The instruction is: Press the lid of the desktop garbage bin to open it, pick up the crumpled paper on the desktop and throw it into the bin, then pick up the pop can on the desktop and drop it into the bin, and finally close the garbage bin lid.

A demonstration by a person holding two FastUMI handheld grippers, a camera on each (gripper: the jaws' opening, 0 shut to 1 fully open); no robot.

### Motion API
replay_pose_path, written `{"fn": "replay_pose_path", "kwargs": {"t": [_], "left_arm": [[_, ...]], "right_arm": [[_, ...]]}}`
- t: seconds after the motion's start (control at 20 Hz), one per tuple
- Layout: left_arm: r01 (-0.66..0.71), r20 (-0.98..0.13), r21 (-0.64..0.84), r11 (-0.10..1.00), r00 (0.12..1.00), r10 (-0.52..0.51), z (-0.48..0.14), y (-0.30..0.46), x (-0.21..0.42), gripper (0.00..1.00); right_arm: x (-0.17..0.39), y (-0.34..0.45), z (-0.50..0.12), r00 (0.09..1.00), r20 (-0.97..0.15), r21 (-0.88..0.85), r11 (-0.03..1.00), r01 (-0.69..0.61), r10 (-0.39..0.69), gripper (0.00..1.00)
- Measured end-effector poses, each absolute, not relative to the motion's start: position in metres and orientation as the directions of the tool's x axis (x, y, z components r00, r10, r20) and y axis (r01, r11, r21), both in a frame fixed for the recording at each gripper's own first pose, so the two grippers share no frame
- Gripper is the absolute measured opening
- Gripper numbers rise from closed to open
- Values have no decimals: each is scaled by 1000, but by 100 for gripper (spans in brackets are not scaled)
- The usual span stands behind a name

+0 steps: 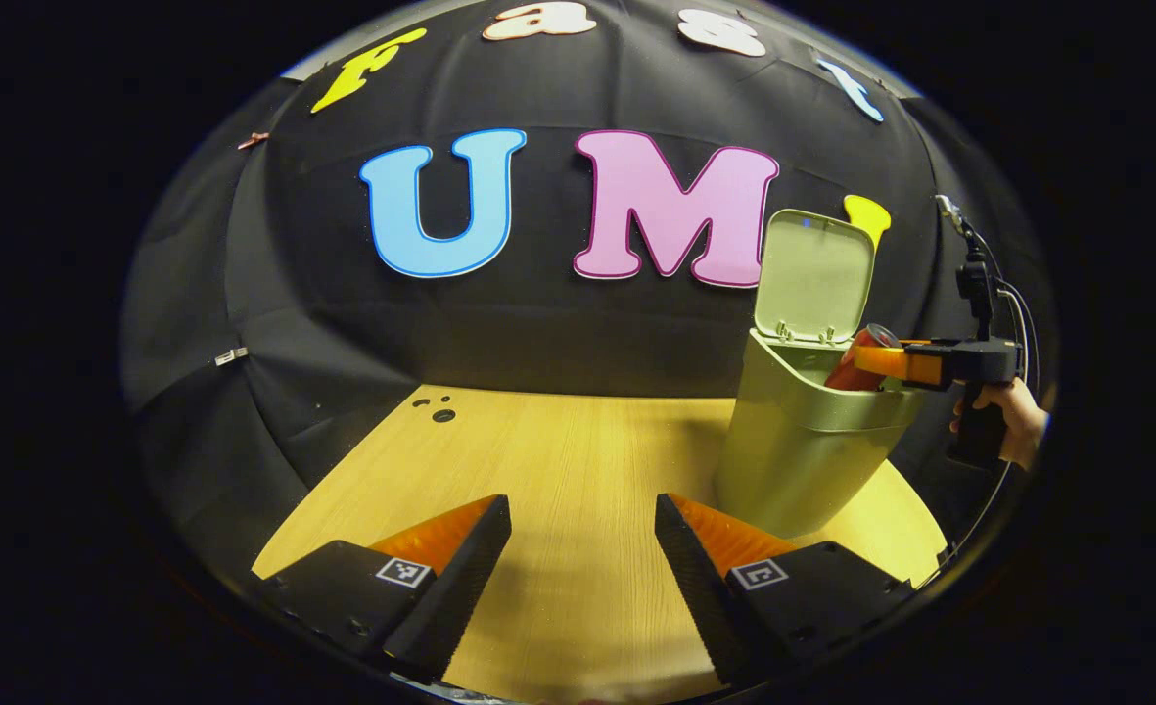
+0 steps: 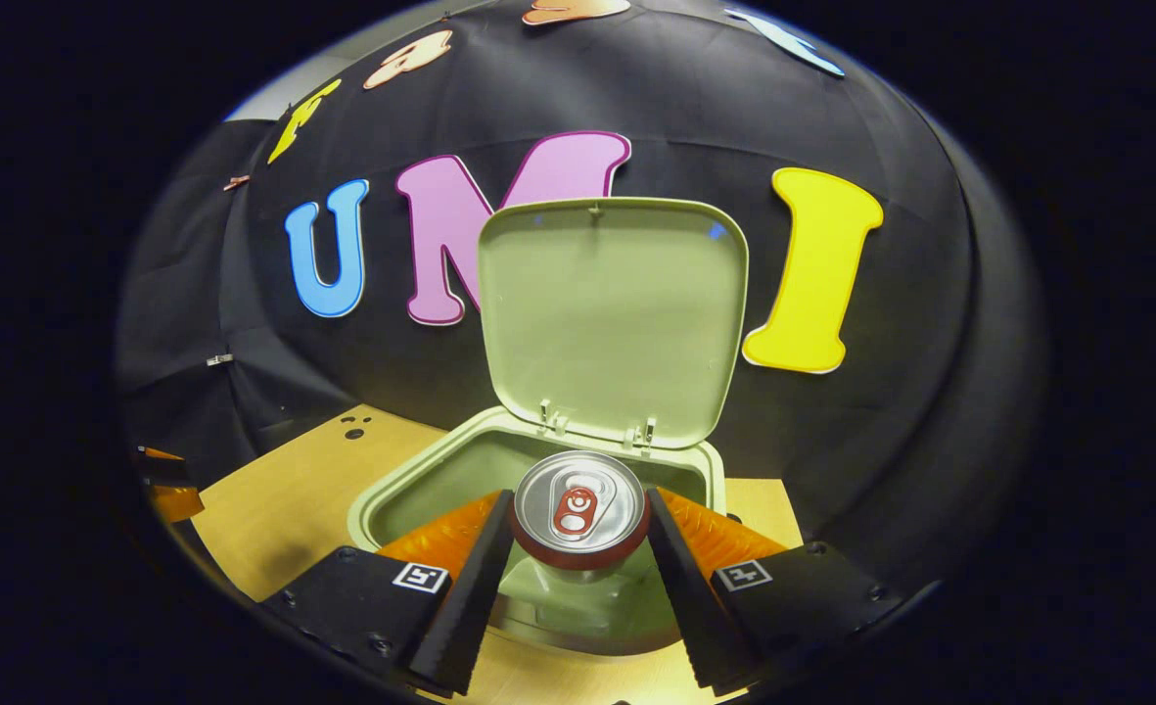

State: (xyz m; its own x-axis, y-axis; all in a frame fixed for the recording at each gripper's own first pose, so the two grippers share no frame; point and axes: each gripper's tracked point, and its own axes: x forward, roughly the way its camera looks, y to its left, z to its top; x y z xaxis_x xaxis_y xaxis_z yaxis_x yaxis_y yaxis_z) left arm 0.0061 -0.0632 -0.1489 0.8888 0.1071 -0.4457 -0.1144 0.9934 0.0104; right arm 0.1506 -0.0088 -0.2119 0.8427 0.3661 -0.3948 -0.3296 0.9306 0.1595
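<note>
Black cloth is hanging behind a wooden table in both views. Some small dark holes are sitting near the table's far edge.

On the table a green bin is standing with its lid tipped up and open. The left gripper view is showing the bin from the side, so its tall body and the table around it are easy to see. The right gripper view is looking at it from in front and above, showing the underside of the lid, its hinges and the open mouth of the bin.

The left gripper is hanging low over bare table, with its fingers spread wide apart and nothing between them.

The right gripper is pinching the can, one finger pressing on each side. From its own camera the can's silver top and pull tab are facing us, right over the bin's mouth. The left gripper view is showing the same thing from far off: the right gripper is reaching in sideways with a hand holding its grip, and the red can is leaning over the bin's rim, just under the raised lid.

I cannot tell if any paper is lying inside the bin.
</note>
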Motion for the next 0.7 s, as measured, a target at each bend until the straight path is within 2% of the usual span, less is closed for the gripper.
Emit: {"fn": "replay_pose_path", "kwargs": {"t": [0.7], "left_arm": [[-116,-450,14,993,886,110,-149,-70,7,96]], "right_arm": [[152,-11,-224,832,-419,161,931,-327,365,84]]}}
